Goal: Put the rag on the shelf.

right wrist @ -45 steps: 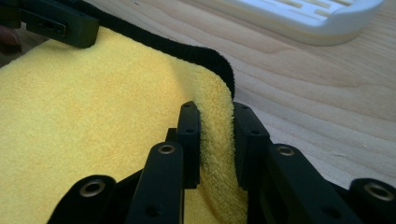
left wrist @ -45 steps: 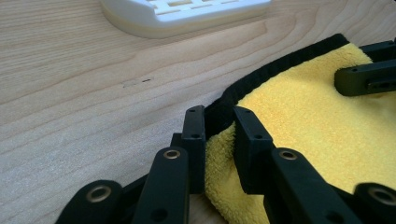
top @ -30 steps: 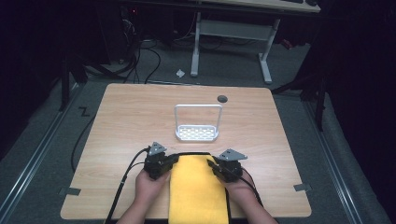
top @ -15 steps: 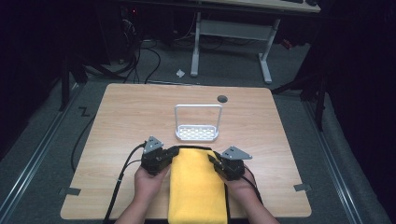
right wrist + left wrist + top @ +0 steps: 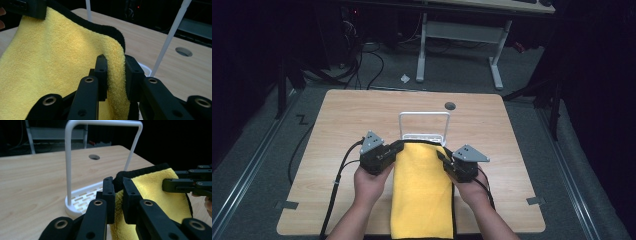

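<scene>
Looking down from the high view, a light wooden table [image 5: 337, 150] fills the middle of the frame, surrounded by dark floor. A yellow towel [image 5: 422, 195] with a black trim lies lengthwise at lower centre, running from the bottom edge of the frame up toward a white wire rack [image 5: 424, 125] that stands upright just above the middle. The towel's far edge touches or overlaps the rack's base. A small round hole [image 5: 450, 106] in the tabletop sits to the upper right of the rack.

Two forearms come in from the bottom of the frame. The left gripper [image 5: 387, 152] is at the towel's upper left corner, and the right gripper [image 5: 447, 160] is at its upper right corner. A black cable [image 5: 334, 190] trails from the left gripper down the lower left of the table.

In the left gripper view, the two black jaws rise from the bottom centre and are clamped on the black-trimmed corner of the towel [image 5: 160, 192], which spreads to the right of the frame. The rack [image 5: 75, 170] stands at upper centre, its slotted base just behind the jaws. The other gripper [image 5: 190, 183] reaches in at the right edge.

In the right gripper view, the jaws at bottom centre pinch a fold of the towel [image 5: 50, 67], which covers the left half of the frame. One thin white upright of the rack [image 5: 170, 37] slants through the upper right.
</scene>
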A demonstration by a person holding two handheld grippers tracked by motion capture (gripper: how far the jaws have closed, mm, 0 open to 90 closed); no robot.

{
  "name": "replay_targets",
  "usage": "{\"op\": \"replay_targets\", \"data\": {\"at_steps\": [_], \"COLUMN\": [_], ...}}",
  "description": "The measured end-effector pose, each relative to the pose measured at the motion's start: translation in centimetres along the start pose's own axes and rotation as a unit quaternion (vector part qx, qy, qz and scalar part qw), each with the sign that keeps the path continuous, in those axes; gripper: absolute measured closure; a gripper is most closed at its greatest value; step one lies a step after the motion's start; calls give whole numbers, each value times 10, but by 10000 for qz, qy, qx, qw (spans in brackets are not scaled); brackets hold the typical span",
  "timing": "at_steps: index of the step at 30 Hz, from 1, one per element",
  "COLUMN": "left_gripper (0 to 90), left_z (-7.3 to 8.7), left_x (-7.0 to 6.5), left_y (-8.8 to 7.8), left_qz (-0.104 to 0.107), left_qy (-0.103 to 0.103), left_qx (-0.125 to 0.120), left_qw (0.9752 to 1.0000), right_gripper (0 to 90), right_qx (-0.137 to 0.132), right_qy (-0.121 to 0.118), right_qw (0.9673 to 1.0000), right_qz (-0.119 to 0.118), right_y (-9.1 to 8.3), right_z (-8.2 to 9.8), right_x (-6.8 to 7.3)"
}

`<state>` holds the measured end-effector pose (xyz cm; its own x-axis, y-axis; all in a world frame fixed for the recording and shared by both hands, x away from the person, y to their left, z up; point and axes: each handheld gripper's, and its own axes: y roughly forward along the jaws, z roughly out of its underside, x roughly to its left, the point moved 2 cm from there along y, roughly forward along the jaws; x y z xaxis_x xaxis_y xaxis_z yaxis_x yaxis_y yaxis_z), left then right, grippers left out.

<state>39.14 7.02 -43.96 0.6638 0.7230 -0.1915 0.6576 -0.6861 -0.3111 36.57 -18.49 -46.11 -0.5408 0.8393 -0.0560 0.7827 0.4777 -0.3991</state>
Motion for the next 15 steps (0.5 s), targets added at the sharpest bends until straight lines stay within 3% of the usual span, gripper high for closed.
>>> {"op": "replay_targets", "data": {"at_steps": [3,15], "left_gripper": [824,827], "left_z": [-11,-50], "left_x": [0,3], "left_y": [-3,-14], "left_qz": [-39,-94], "left_qy": [108,208], "left_qx": [-148,-619], "left_qw": [9998,9978], "right_gripper": [758,759], "right_qx": [-122,-572], "right_qy": [-42,-247], "right_qw": [9999,9979], "right_qz": [30,165], "right_y": [-3,-9], "right_z": [-12,-56], "right_x": [-2,-5]}}
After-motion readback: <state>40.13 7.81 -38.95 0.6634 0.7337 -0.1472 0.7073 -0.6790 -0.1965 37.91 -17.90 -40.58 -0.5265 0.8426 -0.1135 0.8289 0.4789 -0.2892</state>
